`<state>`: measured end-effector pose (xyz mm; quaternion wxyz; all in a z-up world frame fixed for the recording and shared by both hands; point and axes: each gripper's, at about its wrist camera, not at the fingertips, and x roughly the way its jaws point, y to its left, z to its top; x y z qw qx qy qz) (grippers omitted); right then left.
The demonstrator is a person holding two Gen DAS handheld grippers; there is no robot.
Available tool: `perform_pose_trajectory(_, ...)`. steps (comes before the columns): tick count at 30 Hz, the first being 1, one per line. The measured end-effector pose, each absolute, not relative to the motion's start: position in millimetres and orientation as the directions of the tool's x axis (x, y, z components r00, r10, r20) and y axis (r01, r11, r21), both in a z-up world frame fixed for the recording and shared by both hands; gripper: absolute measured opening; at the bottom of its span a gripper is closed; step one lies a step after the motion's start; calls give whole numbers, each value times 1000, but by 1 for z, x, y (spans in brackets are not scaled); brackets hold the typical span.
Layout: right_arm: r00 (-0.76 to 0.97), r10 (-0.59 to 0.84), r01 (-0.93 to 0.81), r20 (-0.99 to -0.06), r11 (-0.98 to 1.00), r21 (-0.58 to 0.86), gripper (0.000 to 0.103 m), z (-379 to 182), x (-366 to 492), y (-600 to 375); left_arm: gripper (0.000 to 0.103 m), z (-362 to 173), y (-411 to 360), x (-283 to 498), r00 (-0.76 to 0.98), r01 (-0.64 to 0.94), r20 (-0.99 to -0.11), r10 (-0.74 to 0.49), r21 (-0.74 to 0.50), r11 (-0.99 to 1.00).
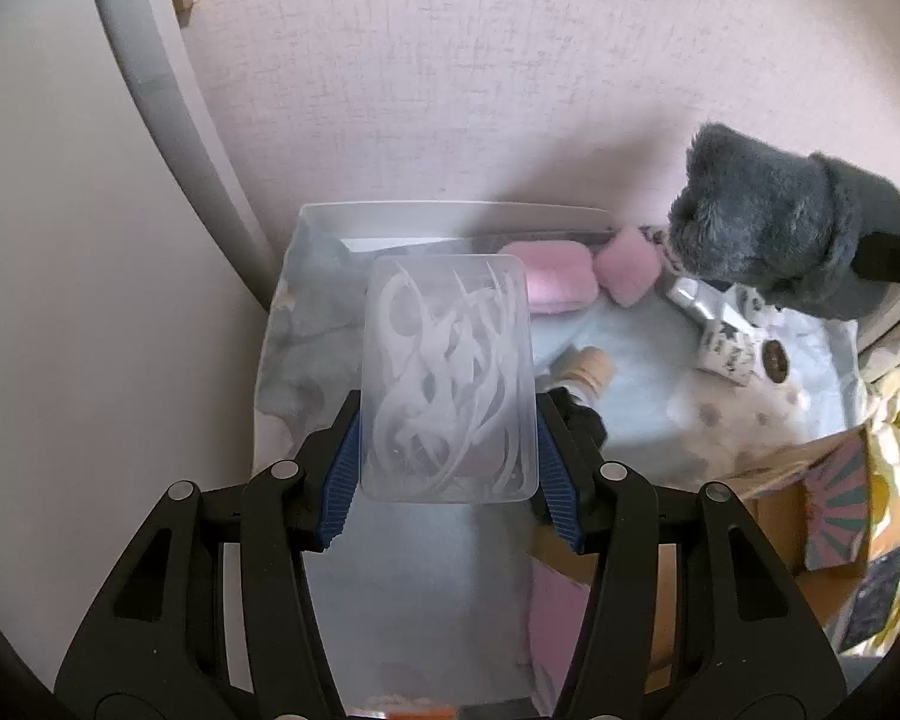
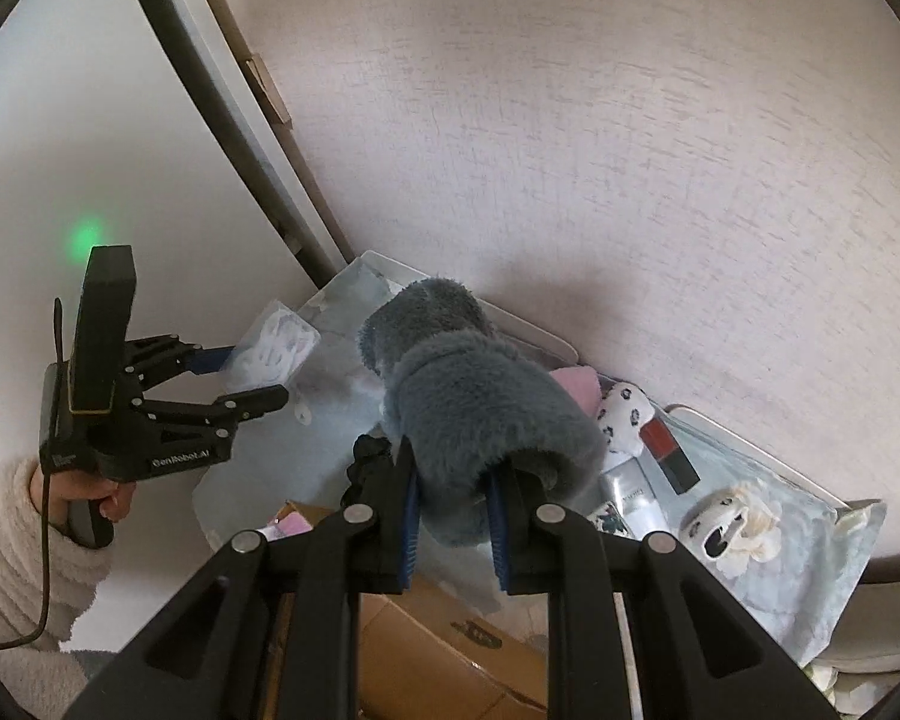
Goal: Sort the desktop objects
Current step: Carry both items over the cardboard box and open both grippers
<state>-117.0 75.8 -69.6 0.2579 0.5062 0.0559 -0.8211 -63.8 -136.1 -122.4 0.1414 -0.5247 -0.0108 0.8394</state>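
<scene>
Left gripper (image 1: 447,450) pinches a clear plastic case (image 1: 447,381) by its long sides, long axis running 12 to 6 straight out from the jaws, held above the near-left part of the pale blue tray (image 1: 450,213). Right gripper (image 2: 453,525) is clamped on a grey fuzzy sock (image 2: 480,414), hanging over the tray's middle, toward 2 o'clock of the left one. Judgement: the case sits nearer the tray's left end, so the left hand likely sets down first, straight ahead at 12.
</scene>
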Motion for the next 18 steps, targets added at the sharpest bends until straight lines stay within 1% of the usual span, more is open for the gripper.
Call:
perform_pose_trajectory(5,-358,-391,496,-848,-849,182,18,-58,-103,92,50,-109,-151,-53,-408,-203,-868,282,-214,-955)
perform_pose_trajectory(6,-355,-398,500,-846,-845,188,18,-45,-93,104,50,-105,-152,-51,-411,-204,-865,289,-222,-954)
perform_pose_trajectory(10,-344,-400,524,-849,-832,180,18,-38,-66,116,50,-84,-152,-28,-419,-226,-857,301,-223,-948)
perform_pose_trajectory(13,-320,-399,539,-859,-823,181,18,-41,-44,122,50,-74,-146,-4,-395,-251,-856,332,-248,-936)
perform_pose_trajectory(15,-300,-399,546,-866,-817,188,18,-47,-30,126,50,-77,-134,13,-360,-272,-859,365,-277,-922)
perform_pose_trajectory(18,-271,-393,550,-879,-813,194,18,-57,-11,130,50,-84,-110,36,-305,-314,-872,383,-288,-905)
